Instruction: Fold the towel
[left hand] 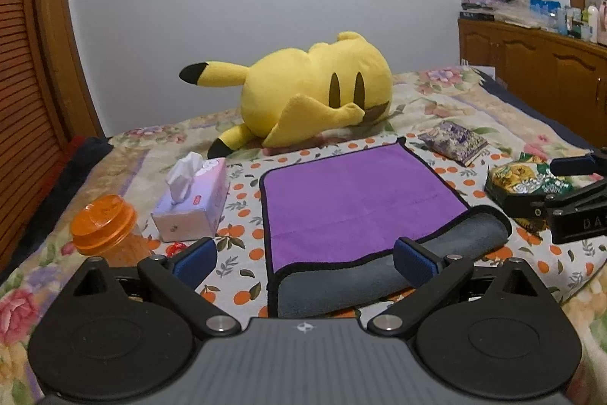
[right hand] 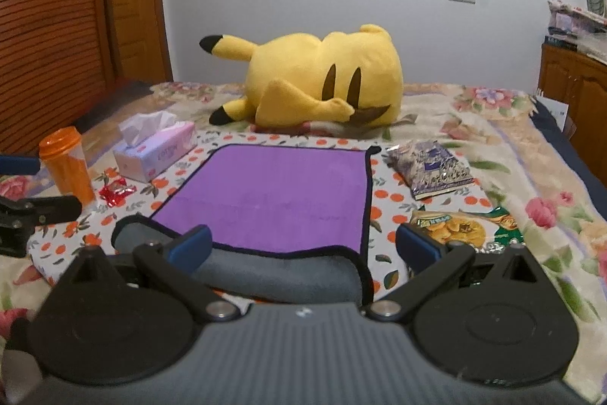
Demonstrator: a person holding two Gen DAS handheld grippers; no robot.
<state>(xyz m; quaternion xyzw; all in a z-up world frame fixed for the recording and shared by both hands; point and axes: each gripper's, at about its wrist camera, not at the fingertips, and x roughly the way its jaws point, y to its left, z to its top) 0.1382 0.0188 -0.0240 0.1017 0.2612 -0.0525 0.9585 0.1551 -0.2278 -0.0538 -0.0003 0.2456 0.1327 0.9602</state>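
Note:
A purple towel [left hand: 356,200] with black trim lies flat on an orange-print cloth on the bed; it also shows in the right wrist view [right hand: 277,196]. Its near edge is turned over in a roll that shows the grey underside [left hand: 364,279] [right hand: 280,272]. My left gripper [left hand: 305,259] is open and empty, just above the near left corner of the towel. My right gripper [right hand: 303,245] is open and empty, above the near right corner. The right gripper also appears at the right edge of the left wrist view [left hand: 576,200].
A yellow plush toy [left hand: 315,90] lies behind the towel. A tissue box [left hand: 193,200] and an orange jar [left hand: 106,226] stand to the left, with a red wrapper [right hand: 115,190]. Snack bags [right hand: 430,169] [right hand: 463,226] lie to the right. A wooden cabinet [left hand: 538,71] stands at far right.

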